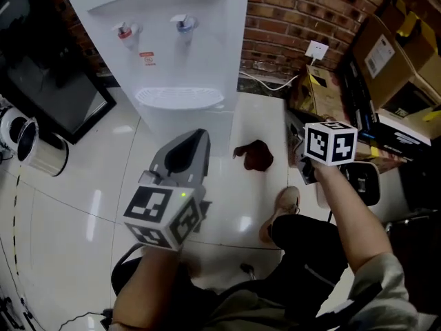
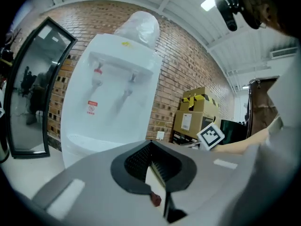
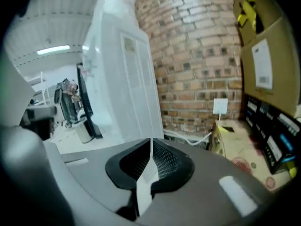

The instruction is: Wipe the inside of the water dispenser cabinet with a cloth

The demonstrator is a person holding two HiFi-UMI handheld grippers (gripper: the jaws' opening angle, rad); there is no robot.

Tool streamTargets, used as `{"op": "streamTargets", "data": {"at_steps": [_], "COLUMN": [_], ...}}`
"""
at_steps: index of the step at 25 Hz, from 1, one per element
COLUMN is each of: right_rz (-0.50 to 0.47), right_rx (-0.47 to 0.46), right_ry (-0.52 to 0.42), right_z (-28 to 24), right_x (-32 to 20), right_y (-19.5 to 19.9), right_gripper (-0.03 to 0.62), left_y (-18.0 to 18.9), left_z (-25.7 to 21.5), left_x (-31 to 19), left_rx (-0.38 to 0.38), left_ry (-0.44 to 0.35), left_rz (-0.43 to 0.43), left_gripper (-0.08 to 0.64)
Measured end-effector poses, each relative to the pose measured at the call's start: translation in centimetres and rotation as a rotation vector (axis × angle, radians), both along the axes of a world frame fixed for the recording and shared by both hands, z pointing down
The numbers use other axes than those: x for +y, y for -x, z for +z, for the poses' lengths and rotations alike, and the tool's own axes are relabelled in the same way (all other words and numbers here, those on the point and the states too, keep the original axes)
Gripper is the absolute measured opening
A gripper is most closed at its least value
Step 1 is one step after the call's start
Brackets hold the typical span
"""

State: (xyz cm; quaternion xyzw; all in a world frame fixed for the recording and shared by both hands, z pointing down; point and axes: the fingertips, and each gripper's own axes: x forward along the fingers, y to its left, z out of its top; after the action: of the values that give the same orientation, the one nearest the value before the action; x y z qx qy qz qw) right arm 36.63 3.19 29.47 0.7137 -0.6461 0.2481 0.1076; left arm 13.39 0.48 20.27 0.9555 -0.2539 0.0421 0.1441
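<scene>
The left gripper (image 2: 151, 147) and right gripper (image 3: 150, 149) were both shut, holding nothing. The cloth (image 1: 255, 156) lay on the floor (image 1: 89, 198) by the water dispenser (image 1: 176, 54). Best to open up and grab it first.

Smooth, glossy white plastic is being shown by the water dispenser (image 1: 182, 61). Light is being reflected off the polished, pale floor (image 1: 83, 205) tiles. A soft, crumpled dark-red cloth (image 1: 255, 156) is being seen as matt against that shine. Rough, matt brick is being presented by the wall (image 1: 296, 12), and dull brown cardboard by the boxes (image 1: 389, 54). Matt grey plastic with black ribbed pads (image 2: 136, 161) is being displayed on the left tool (image 2: 150, 145) and the right tool (image 3: 150, 142). Shiny metal is being shown by a bin (image 1: 43, 154).
</scene>
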Motion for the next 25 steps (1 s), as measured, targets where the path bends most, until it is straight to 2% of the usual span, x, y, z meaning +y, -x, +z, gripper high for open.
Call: {"op": "streamTargets", "data": {"at_steps": [3, 6, 7, 10, 14, 15, 18, 25], "right_rz": [0.029, 0.072, 0.081, 0.07, 0.011, 0.009, 0.035, 0.06], "right_rx": [0.057, 0.176, 0.185, 0.129, 0.254, 0.261, 0.221, 0.198], "right_ry": [-0.199, -0.293, -0.313, -0.372, -0.368, -0.368, -0.36, -0.343], "right_z": [-7.5, -10.5, -10.8, -11.3, -11.4, -11.3, -10.9, -10.8], "right_x": [3.2, 6.8, 7.8, 9.5, 10.2, 10.1, 9.8, 9.4], "right_y": [1.6, 2.9, 3.5, 6.1, 9.0, 9.1, 8.4, 7.4], "right_gripper": [0.021, 0.014, 0.014, 0.012, 0.012, 0.012, 0.012, 0.011], "left_y": [-0.5, -0.1, 0.0, 0.2, -1.0, -1.5, -3.1, -5.3], "left_z": [-0.6, -1.3, -1.5, -1.8, -2.0, -1.9, -1.4, 0.3], "left_x": [0.6, 1.4, 1.8, 2.9, 3.9, 4.3, 5.4, 5.0], "left_rx": [0.011, -0.022, -0.025, -0.025, -0.027, -0.035, -0.064, -0.094], "left_ry": [-0.055, -0.131, -0.144, -0.163, -0.177, -0.186, -0.222, -0.207], "left_rz": [-0.032, -0.083, -0.089, -0.083, -0.059, -0.049, -0.006, 0.028], "left_gripper": [0.0, 0.0, 0.0, 0.0, 0.0, 0.0, 0.0, 0.0]}}
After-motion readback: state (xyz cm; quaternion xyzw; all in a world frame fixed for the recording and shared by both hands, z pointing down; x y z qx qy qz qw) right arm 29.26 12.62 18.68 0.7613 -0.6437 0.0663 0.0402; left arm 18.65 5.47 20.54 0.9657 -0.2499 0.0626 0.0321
